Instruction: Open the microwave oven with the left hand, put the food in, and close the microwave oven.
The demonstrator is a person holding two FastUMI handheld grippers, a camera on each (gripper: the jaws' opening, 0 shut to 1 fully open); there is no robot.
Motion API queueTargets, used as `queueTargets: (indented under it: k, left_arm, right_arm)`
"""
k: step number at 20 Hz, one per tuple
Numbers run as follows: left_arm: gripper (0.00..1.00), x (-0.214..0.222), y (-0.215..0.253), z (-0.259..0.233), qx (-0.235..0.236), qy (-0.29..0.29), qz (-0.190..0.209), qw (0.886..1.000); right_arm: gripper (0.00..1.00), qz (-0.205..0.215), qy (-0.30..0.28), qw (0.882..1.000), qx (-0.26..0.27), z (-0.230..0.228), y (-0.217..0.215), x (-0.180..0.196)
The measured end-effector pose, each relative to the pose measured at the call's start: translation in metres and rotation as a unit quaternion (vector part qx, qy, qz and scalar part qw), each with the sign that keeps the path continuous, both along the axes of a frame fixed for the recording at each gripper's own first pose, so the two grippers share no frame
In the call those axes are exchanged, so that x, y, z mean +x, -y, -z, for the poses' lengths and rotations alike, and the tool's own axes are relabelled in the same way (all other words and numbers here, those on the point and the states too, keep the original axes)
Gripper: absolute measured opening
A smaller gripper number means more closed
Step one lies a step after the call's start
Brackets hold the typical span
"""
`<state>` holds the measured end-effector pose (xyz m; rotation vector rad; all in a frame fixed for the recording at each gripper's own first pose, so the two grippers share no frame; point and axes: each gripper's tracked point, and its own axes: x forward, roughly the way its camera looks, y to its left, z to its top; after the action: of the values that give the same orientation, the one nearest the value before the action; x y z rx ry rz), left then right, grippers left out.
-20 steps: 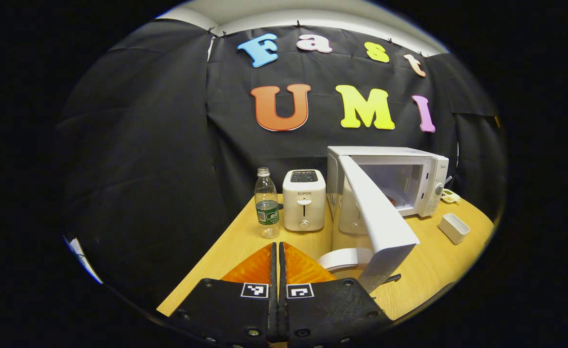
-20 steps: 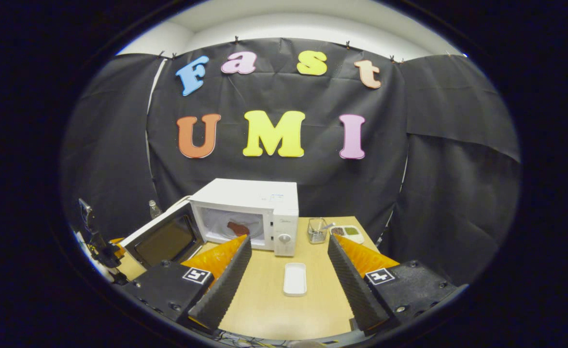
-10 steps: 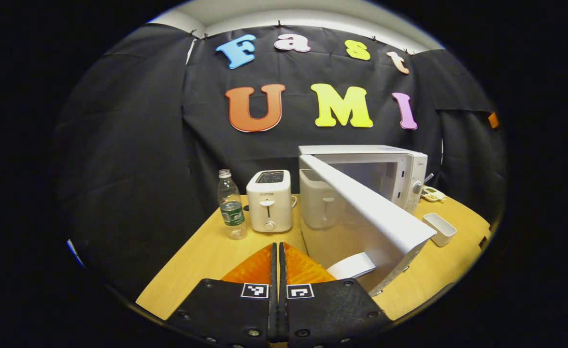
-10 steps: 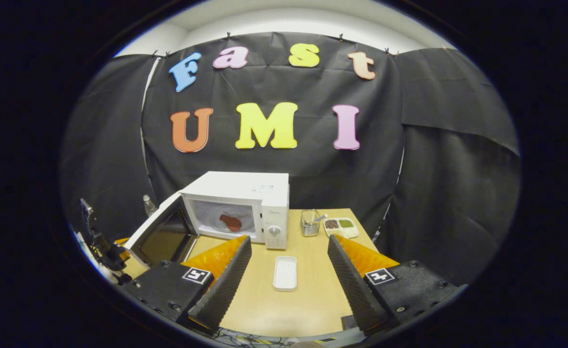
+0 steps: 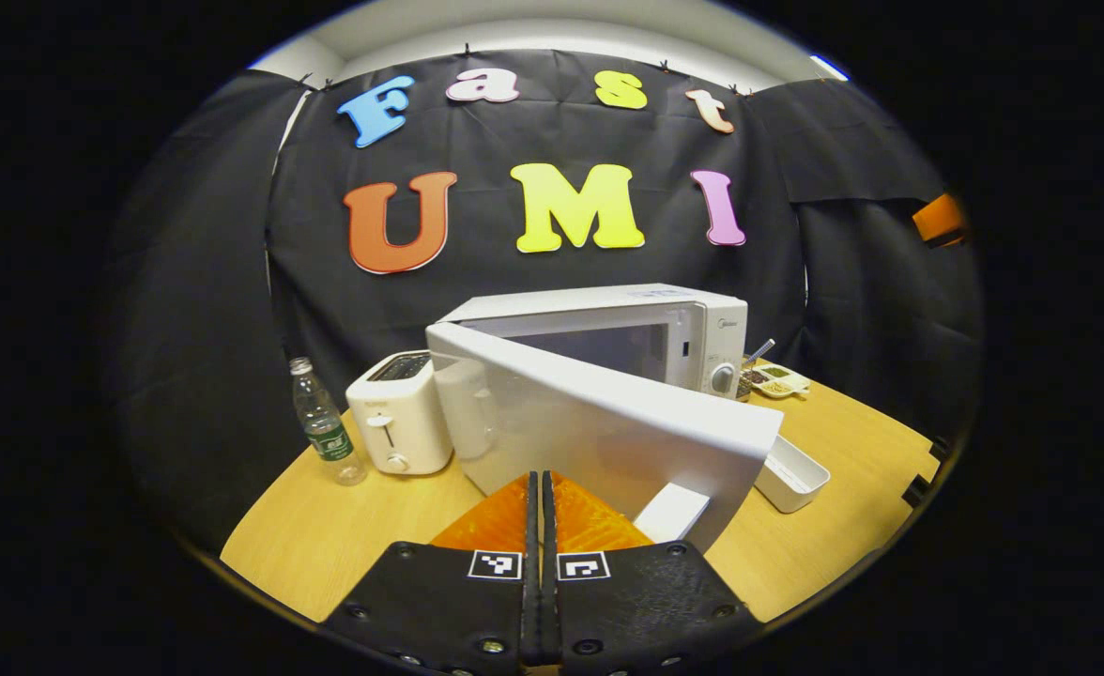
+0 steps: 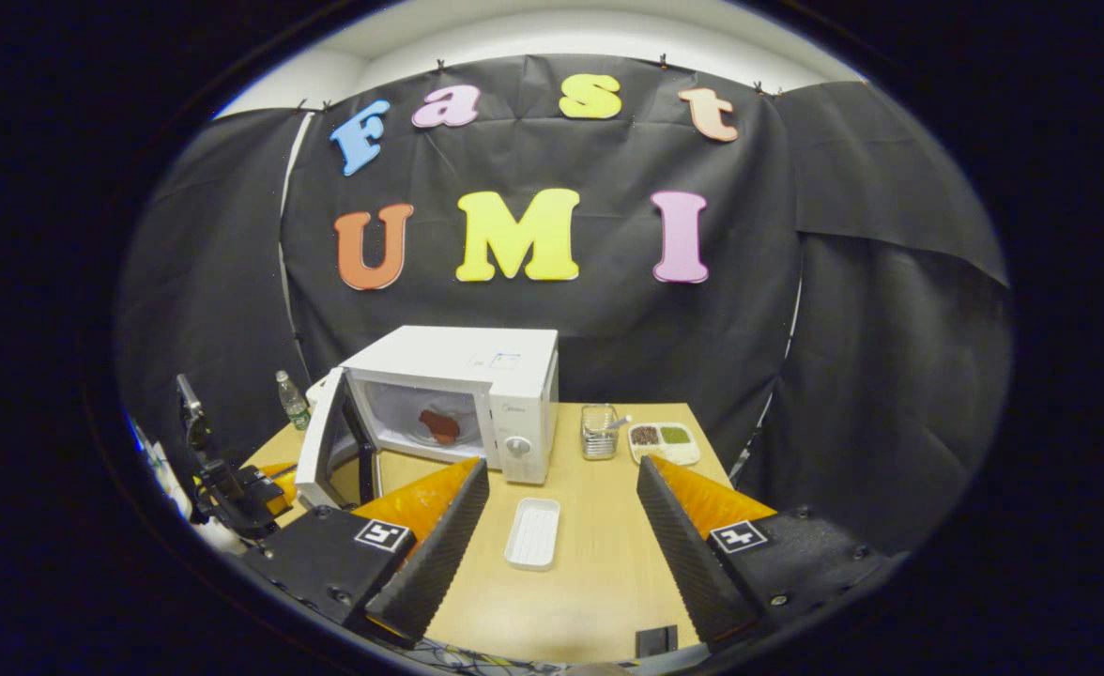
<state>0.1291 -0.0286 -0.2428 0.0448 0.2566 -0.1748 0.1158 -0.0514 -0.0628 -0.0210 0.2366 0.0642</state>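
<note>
While microwave (image 6: 477,390) door (image 5: 599,427) hangs ajar — brand lettering unreadable, food (image 6: 439,425) inside

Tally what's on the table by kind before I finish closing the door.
Appliances: 2, microwave oven and toaster
Bottles: 1, water bottle
Trays and dishes: 2, white tray and divided dish
Wire holders: 1, mesh holder
Food: 1, inside the oven
Total: 7

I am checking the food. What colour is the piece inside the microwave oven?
Reddish-brown food, inside the white microwave oven; clearest in the right gripper view.
</note>
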Motion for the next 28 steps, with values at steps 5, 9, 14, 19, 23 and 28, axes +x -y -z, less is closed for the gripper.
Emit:
queueTargets:
  k: [5,9,14,19,23,28]
  left_arm:
    - [0.0,0.038,0.059,-0.003,0.009,-0.001,0.003,1.0]
    - [0.0,0.07,0.102,-0.002,0.009,-0.003,0.006,1.0]
    - [0.0,0.112,0.139,0.004,0.009,-0.003,0.021,1.0]
    - [0.0,0.154,0.153,0.003,0.002,0.001,0.019,1.0]
    - [0.0,0.167,0.155,0.003,-0.006,-0.001,0.008,1.0]
    - [0.0,0.173,0.156,0.002,-0.004,0.0,0.007,1.0]
  right_arm:
    - [1.0,-0.036,-0.004,0.999,-0.004,0.011,0.028,0.034]
    - [1.0,-0.053,-0.019,0.998,-0.004,0.026,0.05,0.057]
    - [0.96,-0.042,-0.035,0.998,0.002,0.038,0.072,0.077]
    - [0.96,-0.034,-0.045,0.998,0.005,0.04,0.087,0.091]
    - [1.0,-0.032,-0.048,0.998,0.006,0.038,0.09,0.099]
    - [1.0,-0.035,-0.049,0.998,0.015,0.034,0.087,0.101]
